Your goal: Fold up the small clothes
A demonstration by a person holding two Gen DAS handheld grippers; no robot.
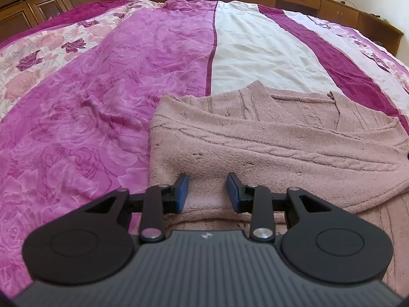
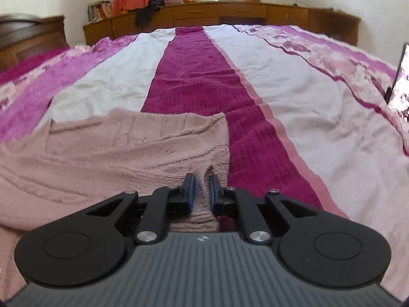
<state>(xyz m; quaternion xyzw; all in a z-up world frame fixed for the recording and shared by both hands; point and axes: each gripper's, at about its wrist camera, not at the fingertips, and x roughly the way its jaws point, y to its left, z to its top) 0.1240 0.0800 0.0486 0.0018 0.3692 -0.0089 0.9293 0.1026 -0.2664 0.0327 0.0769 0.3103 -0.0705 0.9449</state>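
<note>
Pink fuzzy sweater (image 1: 268, 140) lies on bed, partly folded, low in both views. Left gripper (image 1: 207, 192) fingers partly open, wide gap, blue pads resting on sweater fold, not squeezing. Right gripper (image 2: 202, 189) fingers nearly closed, pinching bunched knit at sweater's right edge. Striped purple and white bedspread (image 1: 127, 76) bare from 9 to 2 o'clock. Wooden cabinets (image 2: 230, 12) at 12.

left gripper (image 1: 207, 192): low and flat, fingers wide apart, blue pads (image 1: 183, 192) facing each other | right gripper (image 2: 201, 192): low and flat, fingers pulled close, blue pads (image 2: 190, 192) pinching a bunch of pink sweater (image 2: 115, 153)
</note>
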